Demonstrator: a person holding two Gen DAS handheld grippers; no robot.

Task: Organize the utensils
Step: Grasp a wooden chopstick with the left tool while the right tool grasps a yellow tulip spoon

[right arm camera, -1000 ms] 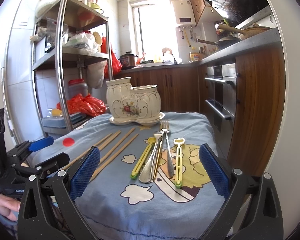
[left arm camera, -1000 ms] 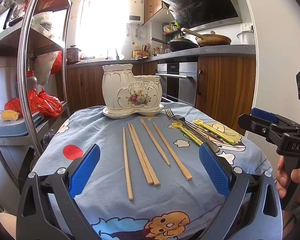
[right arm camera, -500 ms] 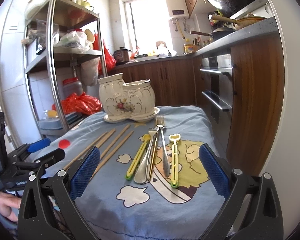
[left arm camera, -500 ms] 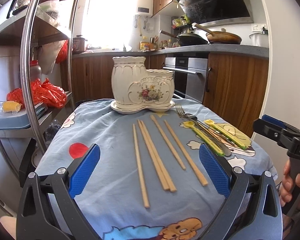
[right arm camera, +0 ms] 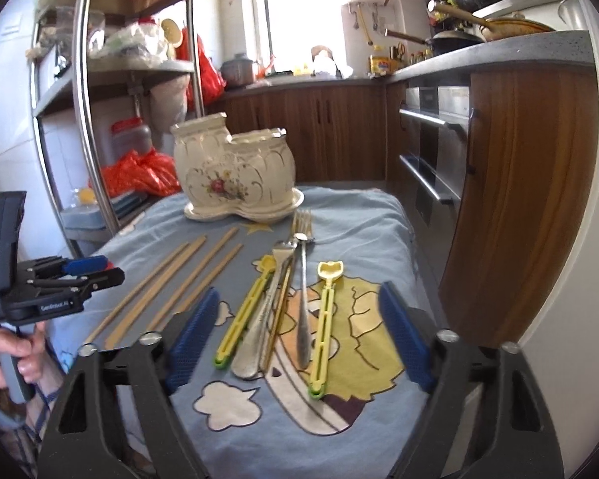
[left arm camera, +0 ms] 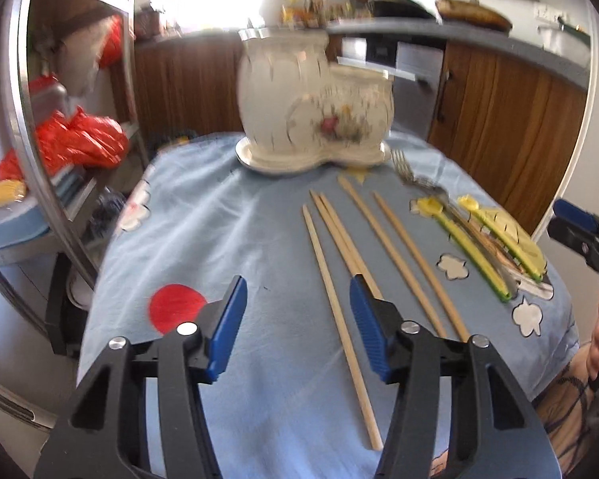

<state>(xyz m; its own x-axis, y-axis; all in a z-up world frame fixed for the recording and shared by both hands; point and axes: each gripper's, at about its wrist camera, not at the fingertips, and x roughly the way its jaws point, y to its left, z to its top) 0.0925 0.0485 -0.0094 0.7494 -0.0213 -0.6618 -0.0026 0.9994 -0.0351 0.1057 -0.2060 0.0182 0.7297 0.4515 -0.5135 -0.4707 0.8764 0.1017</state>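
Both grippers are sitting with narrower jaws than a second ago: they have just been closing, and nothing is between the pads of either one. The left gripper (left arm camera: 295, 321) is now tipping down over the near end of the table, its blue pads parted above bare cloth at about 9 o'clock of the nearest chopstick, touching nothing. The right gripper (right arm camera: 295, 337) is hovering with its pads wider apart, framing the near ends of the cutlery without pressing on any of it.

Nothing is looking sorted yet. All five wooden chopsticks (left arm camera: 341, 263) are lying loose and roughly parallel on the blue cartoon tablecloth (left arm camera: 227, 239), fanning out toward 12 o'clock. To their 3 o'clock, the forks (right arm camera: 302, 279), a spoon (right arm camera: 259, 331) and two yellow-green clip-like utensils (right arm camera: 323, 319) are lying bunched together, partly overlapping. The cream ceramic holder (right arm camera: 235, 175), with a tall and a low compartment and a flower motif, is standing on its saucer at 12 o'clock; whether anything is inside I cannot tell. By my reading, the whole job is still ahead.
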